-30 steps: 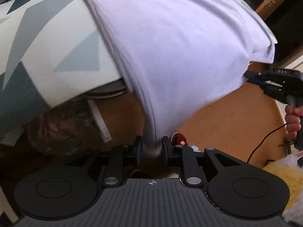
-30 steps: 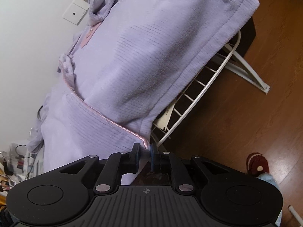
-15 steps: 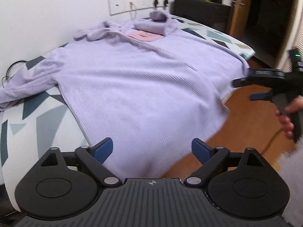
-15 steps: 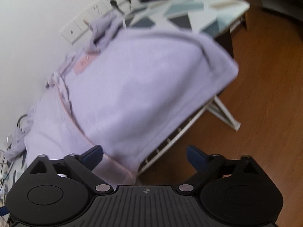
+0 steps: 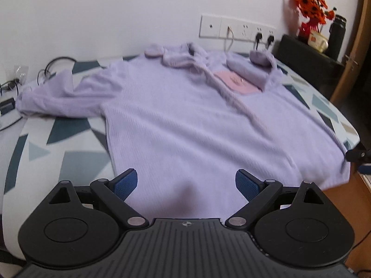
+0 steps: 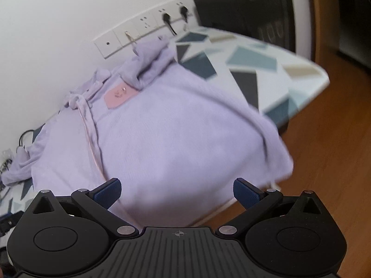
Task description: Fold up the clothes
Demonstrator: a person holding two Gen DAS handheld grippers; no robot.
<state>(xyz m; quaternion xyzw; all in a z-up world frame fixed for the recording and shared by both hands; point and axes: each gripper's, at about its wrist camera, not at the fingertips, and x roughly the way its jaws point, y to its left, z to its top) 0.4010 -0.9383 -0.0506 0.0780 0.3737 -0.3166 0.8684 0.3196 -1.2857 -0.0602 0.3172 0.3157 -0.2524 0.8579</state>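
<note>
A lilac ribbed sweater lies spread flat across the middle of the left wrist view, on an ironing board with a white cover printed in grey and dark teal triangles. Its hem hangs over the board's near edge at the lower centre of the frame, one sleeve lies crumpled toward the left edge, and the other sleeve is folded in near the collar at upper right. A pink label patch sits on the chest below the collar; it bears a small mark that is too blurred to read.

The left gripper hangs over the hem with its blue-padded jaws spread wide, nothing between them. The right gripper is likewise wide apart and empty above the sweater's lower right corner; its jaws have just been opening. Its tip also pokes in at the right edge of the left wrist view.

Behind the board, a white socket strip on the wall carries two black plugs. At the upper right stand orange flowers and a dark bottle on a black cabinet. A wooden floor fills the right side of the right wrist view.
</note>
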